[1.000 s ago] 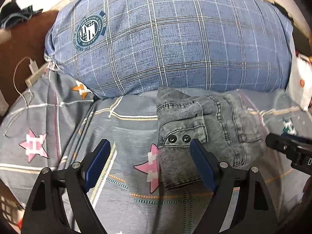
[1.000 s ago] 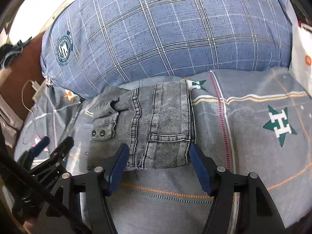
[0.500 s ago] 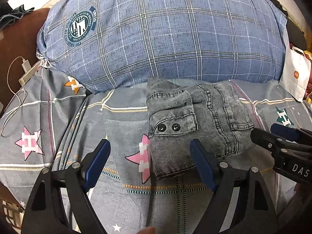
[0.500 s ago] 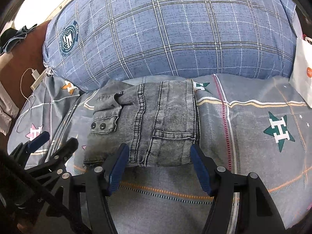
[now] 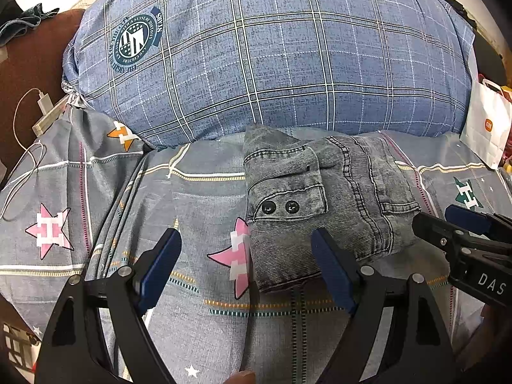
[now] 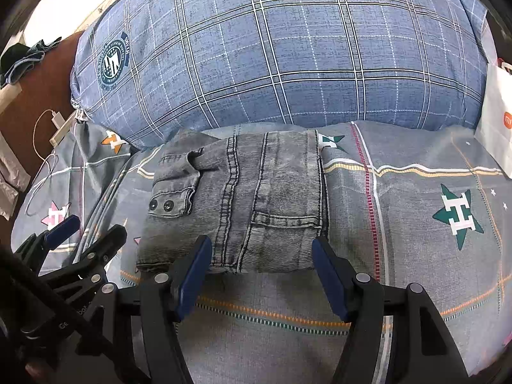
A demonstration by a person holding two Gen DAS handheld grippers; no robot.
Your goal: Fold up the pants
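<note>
Nearest, the left hand-held gripper (image 5: 244,265) and right hand-held gripper (image 6: 262,272) hang with fingers spread and empty, apparently because the folding looks finished, just short of the grey jeans (image 6: 236,204) lying as a compact bundle on the bedsheet (image 6: 416,240), against the far plaid pillow (image 6: 288,48).

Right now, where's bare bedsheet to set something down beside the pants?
Bare sheet right of the folded pants, out toward the green star and white bag. Another patch left, around the pink star. Crowded behind: the pillow sits against the pants.
</note>
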